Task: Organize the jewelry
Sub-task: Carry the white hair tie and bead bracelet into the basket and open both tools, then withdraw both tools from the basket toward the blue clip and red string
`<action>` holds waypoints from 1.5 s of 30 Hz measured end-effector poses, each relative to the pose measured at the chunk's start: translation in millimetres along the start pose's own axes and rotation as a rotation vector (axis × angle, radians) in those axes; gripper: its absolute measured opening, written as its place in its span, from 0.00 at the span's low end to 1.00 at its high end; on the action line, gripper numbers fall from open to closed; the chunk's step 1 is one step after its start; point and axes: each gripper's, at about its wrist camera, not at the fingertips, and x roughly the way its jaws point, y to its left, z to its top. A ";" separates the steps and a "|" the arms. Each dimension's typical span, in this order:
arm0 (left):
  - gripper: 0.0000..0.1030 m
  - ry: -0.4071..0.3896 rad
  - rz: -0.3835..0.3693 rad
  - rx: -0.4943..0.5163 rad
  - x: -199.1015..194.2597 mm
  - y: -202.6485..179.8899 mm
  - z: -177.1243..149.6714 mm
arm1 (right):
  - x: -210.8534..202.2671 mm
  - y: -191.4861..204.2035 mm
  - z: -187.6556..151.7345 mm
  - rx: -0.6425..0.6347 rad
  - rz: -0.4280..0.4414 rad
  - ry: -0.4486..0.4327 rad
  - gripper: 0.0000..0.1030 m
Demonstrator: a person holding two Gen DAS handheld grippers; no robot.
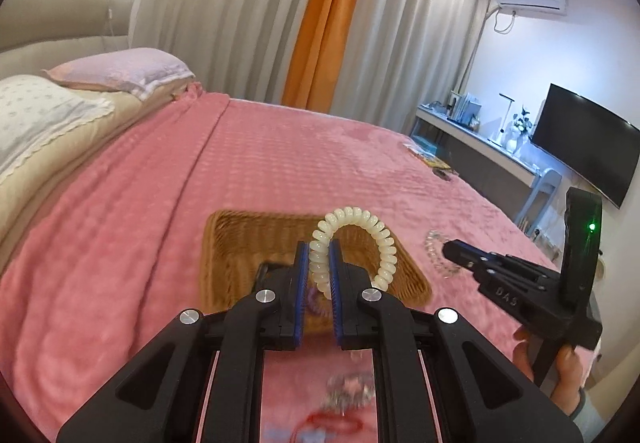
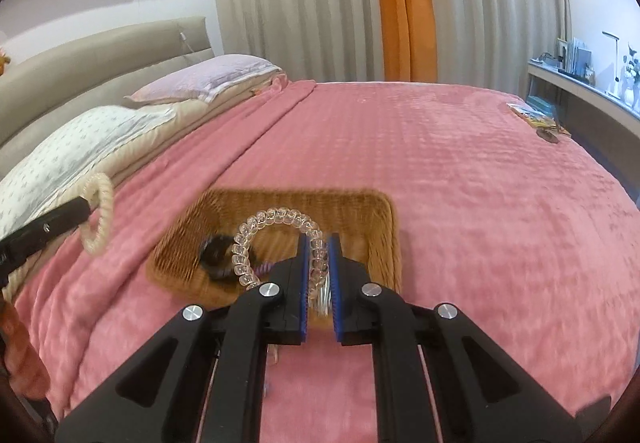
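A shallow woven basket (image 1: pixel 224 243) (image 2: pixel 372 211) lies on the pink bedspread. My left gripper (image 1: pixel 319 251) is shut on a cream spiral coil bracelet (image 1: pixel 372 227), held above the basket's near edge; it also shows in the right wrist view (image 2: pixel 98 211). My right gripper (image 2: pixel 319 247) is shut on a clear spiral coil bracelet (image 2: pixel 276 217) over the basket; in the left wrist view (image 1: pixel 452 259) the clear coil (image 1: pixel 432 243) hangs at its tip. A black coil (image 2: pixel 214 251) and a purple one (image 2: pixel 264 266) lie in the basket.
Blurred sparkly jewelry (image 1: pixel 352 391) and a red cord (image 1: pixel 332 423) lie on the bedspread (image 2: pixel 480 203) under my left gripper. Pillows (image 2: pixel 80 151) are at the left. Booklets (image 2: pixel 536 115) lie at the far right edge. A desk and TV (image 1: pixel 588 147) stand beyond.
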 end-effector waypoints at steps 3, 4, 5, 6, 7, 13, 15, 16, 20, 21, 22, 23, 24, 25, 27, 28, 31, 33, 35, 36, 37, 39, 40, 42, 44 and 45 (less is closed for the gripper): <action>0.08 0.020 0.012 -0.003 33.7 -0.3 6.4 | 29.0 0.8 6.7 0.005 -0.002 0.019 0.07; 0.08 0.021 0.008 -0.002 41.7 0.0 6.7 | 39.9 0.8 7.3 0.004 -0.006 0.025 0.07; 0.08 0.023 0.004 -0.002 50.3 0.3 6.5 | 47.6 0.9 7.3 0.002 -0.012 0.029 0.07; 0.08 0.030 0.005 -0.004 61.6 1.5 5.2 | 55.2 0.2 6.5 -0.001 -0.019 0.036 0.07; 0.08 0.036 0.004 -0.004 70.5 2.6 3.9 | 64.5 -0.6 4.8 -0.002 -0.024 0.048 0.07; 0.08 0.099 0.003 -0.021 117.3 14.6 -12.0 | 102.0 -7.5 -8.5 -0.008 -0.033 0.126 0.07; 0.08 0.122 0.010 -0.019 126.0 18.0 -17.8 | 111.0 -7.9 -13.5 -0.009 -0.039 0.158 0.07; 0.08 0.131 0.013 -0.018 128.6 19.5 -19.7 | 115.2 -7.9 -16.0 -0.007 -0.039 0.175 0.07; 0.09 0.149 0.001 -0.023 132.1 21.9 -20.9 | 116.4 -4.5 -20.0 -0.016 -0.039 0.189 0.08; 0.09 0.153 -0.004 -0.021 132.6 22.0 -21.3 | 116.5 -3.7 -20.0 -0.016 -0.038 0.194 0.08; 0.10 0.158 -0.006 -0.019 132.6 21.8 -22.1 | 116.4 -4.0 -20.7 -0.013 -0.032 0.198 0.09; 0.11 0.160 -0.007 -0.018 131.9 21.5 -23.0 | 115.8 -4.1 -21.5 -0.010 -0.023 0.199 0.09; 0.19 0.163 -0.010 -0.017 131.5 20.9 -23.2 | 115.0 -4.1 -22.0 -0.010 -0.023 0.200 0.09; 0.27 0.165 -0.019 -0.017 129.6 20.9 -22.9 | 113.5 -4.3 -22.9 -0.011 -0.025 0.201 0.13; 0.42 0.162 -0.030 -0.019 122.8 21.8 -22.9 | 106.2 -6.0 -24.3 -0.002 -0.022 0.194 0.24; 0.44 0.157 -0.038 -0.023 117.5 22.3 -22.5 | 103.6 -5.4 -23.1 0.000 -0.021 0.189 0.28; 0.48 0.123 -0.066 -0.028 90.5 19.8 -20.6 | 81.9 -5.8 -22.9 0.009 -0.005 0.167 0.28; 0.52 0.095 -0.078 -0.028 66.3 17.4 -20.4 | 66.0 -4.8 -23.9 0.011 0.002 0.151 0.28; 0.54 0.070 -0.088 -0.022 44.2 14.2 -20.9 | 45.9 -2.3 -27.3 0.012 0.013 0.133 0.29; 0.55 0.055 -0.089 -0.014 30.1 12.8 -23.3 | 37.7 -1.1 -29.1 0.012 0.017 0.126 0.29; 0.55 0.042 -0.090 -0.008 16.3 11.7 -26.1 | 27.4 0.9 -32.1 0.011 0.022 0.118 0.29; 0.55 0.026 -0.090 -0.001 -7.0 11.0 -33.7 | 12.6 4.7 -37.3 0.012 0.027 0.110 0.29; 0.55 0.021 -0.087 0.000 -14.3 10.7 -36.3 | 4.1 7.7 -41.6 0.013 0.032 0.108 0.29; 0.55 0.017 -0.073 -0.008 -33.6 13.2 -47.1 | -6.6 11.4 -48.4 0.021 0.041 0.107 0.29; 0.55 0.019 -0.073 -0.025 -43.8 17.2 -56.5 | -16.6 16.6 -59.2 0.026 0.052 0.112 0.29; 0.55 0.026 -0.068 -0.035 -48.4 20.3 -64.5 | -20.8 21.1 -65.4 0.023 0.056 0.116 0.29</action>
